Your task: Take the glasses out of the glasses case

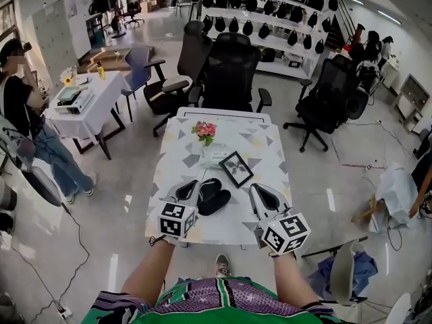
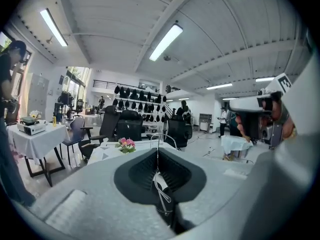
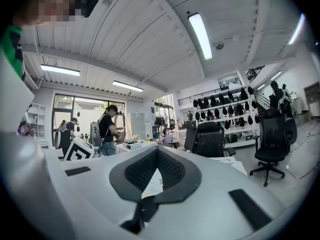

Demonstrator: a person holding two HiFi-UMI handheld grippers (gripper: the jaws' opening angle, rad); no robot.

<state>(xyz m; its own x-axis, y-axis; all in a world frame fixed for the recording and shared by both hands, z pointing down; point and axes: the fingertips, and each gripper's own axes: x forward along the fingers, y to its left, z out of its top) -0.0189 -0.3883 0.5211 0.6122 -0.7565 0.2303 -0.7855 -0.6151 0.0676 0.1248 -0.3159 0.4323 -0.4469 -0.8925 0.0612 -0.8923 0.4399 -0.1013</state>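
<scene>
White-clothed bench (image 1: 177, 155) in an open workshop, with bare floor along both long sides and an office chair (image 1: 229, 73) at the far edge. The open black glasses case (image 1: 216, 198) lies near the front edge. Just beside it is the left tool (image 1: 196, 186), clamped on the thin-wire glasses (image 2: 159, 181). The right tool (image 1: 256, 190), jaws together with nothing between, sits right of the case.

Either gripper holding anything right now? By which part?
Left gripper pinches the wire-rim glasses by a thin frame piece, likely a temple arm. Right gripper holds nothing.
</scene>
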